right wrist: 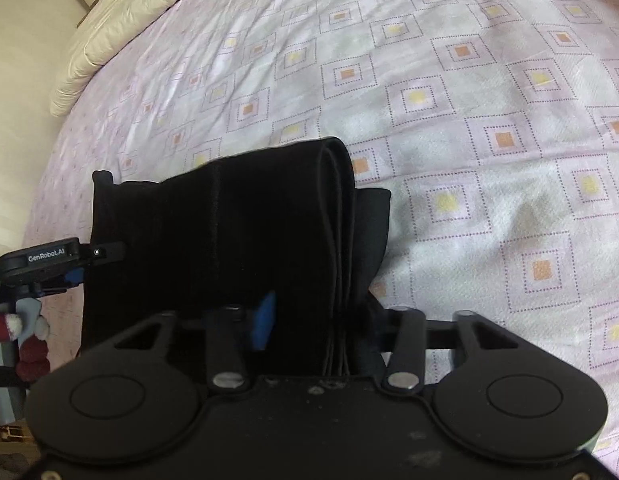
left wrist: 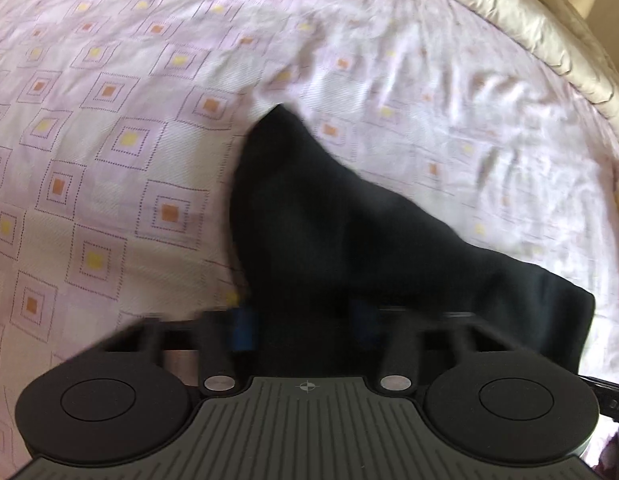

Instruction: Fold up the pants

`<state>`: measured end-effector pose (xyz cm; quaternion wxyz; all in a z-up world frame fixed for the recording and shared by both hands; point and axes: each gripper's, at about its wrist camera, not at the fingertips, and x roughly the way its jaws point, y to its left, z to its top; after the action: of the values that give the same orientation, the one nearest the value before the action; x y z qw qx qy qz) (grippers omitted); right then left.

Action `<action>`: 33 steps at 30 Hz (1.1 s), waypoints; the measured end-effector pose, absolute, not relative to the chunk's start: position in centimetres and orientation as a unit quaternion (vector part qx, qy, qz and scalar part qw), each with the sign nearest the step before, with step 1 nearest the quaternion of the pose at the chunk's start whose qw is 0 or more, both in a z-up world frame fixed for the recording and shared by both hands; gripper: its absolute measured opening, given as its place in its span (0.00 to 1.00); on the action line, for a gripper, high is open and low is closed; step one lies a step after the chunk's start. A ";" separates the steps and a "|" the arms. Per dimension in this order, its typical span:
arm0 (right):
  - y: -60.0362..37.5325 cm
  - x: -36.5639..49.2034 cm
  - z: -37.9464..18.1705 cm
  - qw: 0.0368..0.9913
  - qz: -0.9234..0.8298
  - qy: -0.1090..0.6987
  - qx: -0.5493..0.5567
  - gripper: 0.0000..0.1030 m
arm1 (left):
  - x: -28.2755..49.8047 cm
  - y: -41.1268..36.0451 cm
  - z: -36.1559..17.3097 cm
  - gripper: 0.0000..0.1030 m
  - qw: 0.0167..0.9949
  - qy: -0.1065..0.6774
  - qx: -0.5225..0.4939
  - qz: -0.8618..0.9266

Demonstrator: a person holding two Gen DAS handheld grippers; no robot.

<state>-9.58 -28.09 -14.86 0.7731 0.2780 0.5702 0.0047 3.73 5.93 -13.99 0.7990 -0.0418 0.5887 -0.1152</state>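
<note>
The black pants (left wrist: 349,232) are folded into a thick bundle and held up over the bed by both grippers. My left gripper (left wrist: 305,320) is shut on one side of the pants; the cloth covers its blue pads. In the right wrist view the pants (right wrist: 229,232) show several stacked layers along their right edge. My right gripper (right wrist: 309,320) is shut on that layered edge, one blue pad (right wrist: 265,320) showing. The left gripper (right wrist: 49,260) appears at the far left of that view, at the pants' other side.
A bed with a pink sheet (left wrist: 109,120) printed with yellow and orange squares fills both views (right wrist: 469,120). A cream duvet (left wrist: 529,20) lies bunched along the bed's far edge (right wrist: 121,20). A red and white soft item (right wrist: 25,344) sits low at the left.
</note>
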 end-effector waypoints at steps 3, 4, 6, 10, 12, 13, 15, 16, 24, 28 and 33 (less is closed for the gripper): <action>-27.3 -9.7 -13.9 0.779 0.000 0.564 0.274 0.28 | 2.8 5.2 -13.0 0.19 0.812 0.572 -0.022 -0.119; -27.0 -9.7 -13.5 0.784 -0.003 0.562 0.264 0.27 | 2.7 5.2 -12.6 0.19 0.815 0.567 -0.021 -0.120; -26.5 -9.9 -12.6 0.790 -0.009 0.557 0.255 0.27 | 2.4 5.6 -11.7 0.18 0.820 0.557 -0.025 -0.128; -25.3 -9.9 -10.6 0.804 -0.005 0.540 0.248 0.25 | 2.2 6.8 -9.6 0.18 0.837 0.529 -0.001 -0.143; -23.6 -9.3 -9.5 0.811 0.006 0.533 0.240 0.25 | 2.7 8.0 -8.6 0.18 0.843 0.518 0.006 -0.144; -22.7 -8.8 -9.0 0.814 0.012 0.531 0.235 0.24 | 3.1 8.9 -8.0 0.18 0.846 0.514 0.004 -0.144; -20.5 -7.1 -8.2 0.819 0.030 0.525 0.229 0.24 | 4.2 10.8 -6.9 0.18 0.850 0.509 0.002 -0.138; -19.5 -6.2 -7.8 0.820 0.039 0.523 0.228 0.24 | 4.9 11.9 -6.3 0.17 0.852 0.506 -0.001 -0.133; -8.8 5.2 -6.3 0.828 0.087 0.512 0.213 0.24 | 11.8 21.1 -3.7 0.14 0.866 0.493 -0.003 -0.082; -3.9 10.7 -6.3 0.833 0.101 0.508 0.195 0.24 | 15.0 24.3 -3.4 0.14 0.871 0.487 0.006 -0.065; 0.9 16.0 -6.9 0.833 0.098 0.514 0.178 0.24 | 18.7 27.4 -4.3 0.14 0.865 0.498 0.008 -0.061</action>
<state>16.00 0.89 -6.94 0.8335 0.1776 0.5141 0.0976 18.70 27.37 -4.33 0.8653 0.0076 0.4975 -0.0608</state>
